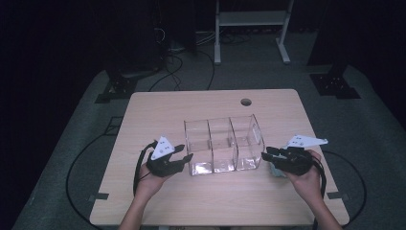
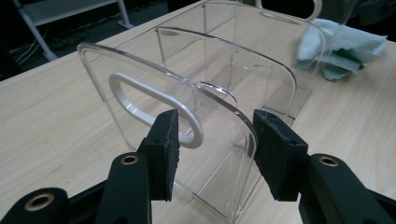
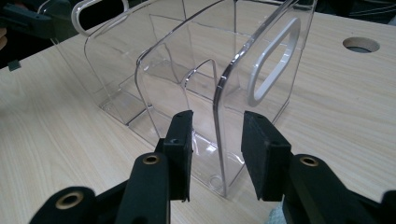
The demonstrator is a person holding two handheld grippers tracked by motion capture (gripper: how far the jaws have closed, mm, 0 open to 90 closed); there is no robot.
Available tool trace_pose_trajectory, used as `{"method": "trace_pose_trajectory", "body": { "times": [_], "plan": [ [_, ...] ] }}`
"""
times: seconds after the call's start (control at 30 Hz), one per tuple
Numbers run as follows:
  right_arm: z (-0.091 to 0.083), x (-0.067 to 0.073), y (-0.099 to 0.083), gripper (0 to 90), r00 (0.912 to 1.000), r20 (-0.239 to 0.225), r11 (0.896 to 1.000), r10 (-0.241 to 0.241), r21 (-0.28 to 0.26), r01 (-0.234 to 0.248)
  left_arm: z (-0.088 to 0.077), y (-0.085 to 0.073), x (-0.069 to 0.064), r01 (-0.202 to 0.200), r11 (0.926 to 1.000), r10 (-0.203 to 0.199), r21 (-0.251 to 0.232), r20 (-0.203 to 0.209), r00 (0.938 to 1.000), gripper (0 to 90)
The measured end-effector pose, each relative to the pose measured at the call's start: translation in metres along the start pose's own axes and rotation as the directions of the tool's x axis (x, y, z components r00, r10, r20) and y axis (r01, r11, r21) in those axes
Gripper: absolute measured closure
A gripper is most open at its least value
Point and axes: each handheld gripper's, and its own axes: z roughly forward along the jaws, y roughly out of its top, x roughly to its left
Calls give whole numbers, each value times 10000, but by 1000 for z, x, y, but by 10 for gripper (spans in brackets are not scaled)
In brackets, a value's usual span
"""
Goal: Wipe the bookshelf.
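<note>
A clear plastic box (image 1: 222,120) with three compartments stands in the middle of the wooden table (image 1: 163,110). Each end wall has an oval handle hole. My left gripper (image 1: 186,153) is at the box's left end. In the left gripper view it (image 2: 217,149) is shut across the near corner of that end wall (image 2: 107,70), beside the white-edged handle (image 2: 140,100). My right gripper (image 1: 264,154) is at the right end. It (image 3: 217,149) straddles the end wall (image 3: 243,56) and is open, with a gap on both sides.
A crumpled pale green cloth (image 2: 341,51) lies on the table by the box's right end, under my right hand (image 1: 275,170). A round cable hole (image 1: 246,102) sits near the table's far edge. Stands, cables and a shelf frame (image 1: 249,19) are on the floor beyond.
</note>
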Motion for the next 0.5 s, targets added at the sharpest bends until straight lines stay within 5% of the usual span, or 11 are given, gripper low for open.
{"method": "trace_pose_trajectory", "body": {
  "times": [0.5],
  "plan": [
    [5,0,1,668,10000,86,10000,-42,91,41,8,2,21,188,9998,-189,-29,-344,9992,541]
  ]
}}
